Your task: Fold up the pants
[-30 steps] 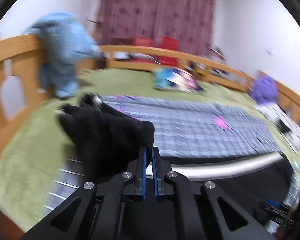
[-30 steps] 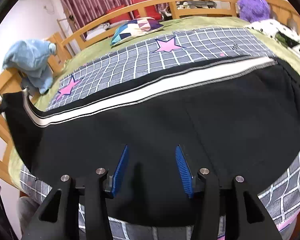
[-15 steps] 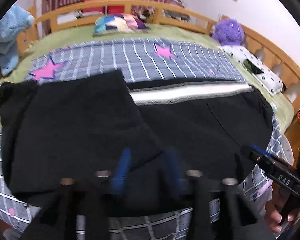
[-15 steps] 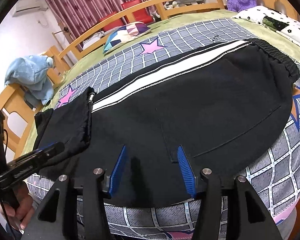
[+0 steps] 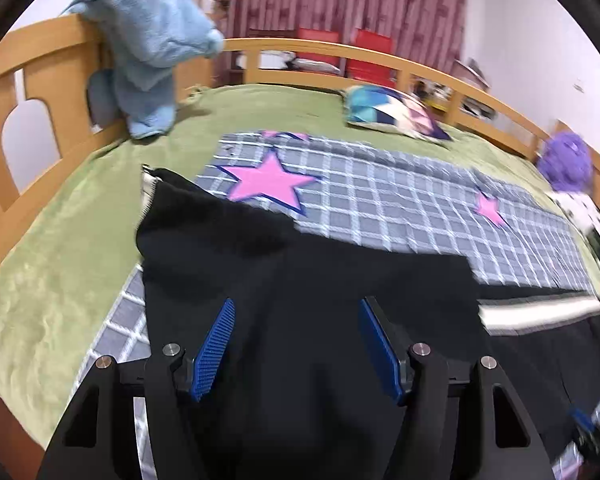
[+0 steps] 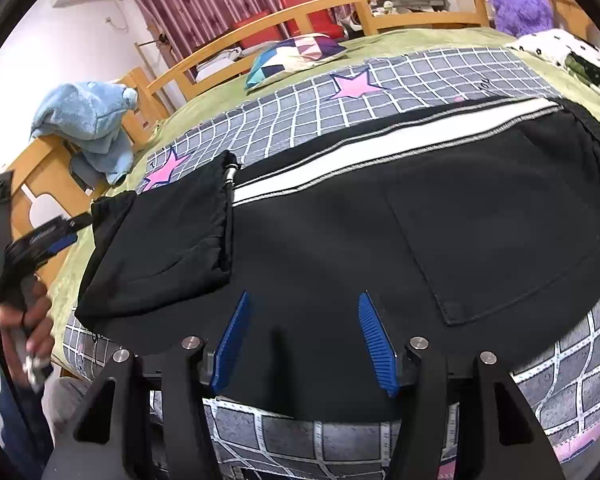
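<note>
Black pants (image 6: 340, 240) with a white side stripe (image 6: 380, 140) lie flat across the checked blanket. One leg end (image 6: 160, 240) is folded over onto the left part of the pants. My left gripper (image 5: 297, 302) hovers at that folded end (image 5: 260, 272); its jaws are opening and the blue pads (image 5: 214, 348) press on nothing. In the right wrist view the left gripper (image 6: 78, 230) sits at the fold's left edge, held by a hand (image 6: 28, 320). My right gripper (image 6: 303, 296) hangs over the near hem, jaws opening, cloth below but not pinched.
A grey checked blanket with pink stars (image 5: 380, 200) covers a green bedspread (image 5: 60, 260). A wooden bed rail (image 5: 52, 80) carries a light blue plush cloth (image 5: 148, 40). A patterned cushion (image 6: 296, 54), a purple plush toy (image 6: 520, 4) and a spotted pillow (image 6: 560, 48) lie farther back.
The left gripper went from shut on the leg end to open; the leg end now lies folded on the pants. The left hand drew back to the left. The right jaws widened slightly.
</note>
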`<state>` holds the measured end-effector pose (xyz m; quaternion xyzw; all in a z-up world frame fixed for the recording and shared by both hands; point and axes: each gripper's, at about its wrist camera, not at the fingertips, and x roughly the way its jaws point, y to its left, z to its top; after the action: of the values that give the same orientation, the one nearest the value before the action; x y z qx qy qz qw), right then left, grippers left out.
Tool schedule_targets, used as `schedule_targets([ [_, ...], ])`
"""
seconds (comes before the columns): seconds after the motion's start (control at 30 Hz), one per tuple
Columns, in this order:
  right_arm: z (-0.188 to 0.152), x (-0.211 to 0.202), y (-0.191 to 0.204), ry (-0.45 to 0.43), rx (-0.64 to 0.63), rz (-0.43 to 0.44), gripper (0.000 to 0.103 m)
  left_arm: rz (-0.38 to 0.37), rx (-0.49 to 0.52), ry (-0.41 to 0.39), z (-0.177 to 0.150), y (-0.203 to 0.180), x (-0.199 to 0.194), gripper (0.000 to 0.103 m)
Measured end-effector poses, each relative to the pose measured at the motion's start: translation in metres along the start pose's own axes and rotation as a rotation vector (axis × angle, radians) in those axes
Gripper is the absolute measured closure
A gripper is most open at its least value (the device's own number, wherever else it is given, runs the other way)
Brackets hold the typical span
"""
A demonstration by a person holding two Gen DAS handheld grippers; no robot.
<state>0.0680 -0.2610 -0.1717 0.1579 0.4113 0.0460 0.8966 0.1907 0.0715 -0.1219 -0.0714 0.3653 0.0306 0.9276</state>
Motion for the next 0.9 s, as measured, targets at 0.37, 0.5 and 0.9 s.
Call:
schedule_targets([
  [0.37, 0.018, 0.034, 0.011, 0.049, -0.008, -0.006, 0.046, 0.058, 0.032, 0.145, 0.025, -0.004, 0.105, 0.043],
  [0.5, 0.019, 0.045, 0.017, 0.068, -0.034, -0.024, 0.046, 0.026, -0.08, 0.181, 0.021, 0.015, 0.122, 0.062],
  [0.9, 0.015, 0.045, 0.035, 0.071, -0.06, 0.015, 0.046, -0.009, -0.114, 0.01, 0.021, 0.043, 0.033, 0.097],
])
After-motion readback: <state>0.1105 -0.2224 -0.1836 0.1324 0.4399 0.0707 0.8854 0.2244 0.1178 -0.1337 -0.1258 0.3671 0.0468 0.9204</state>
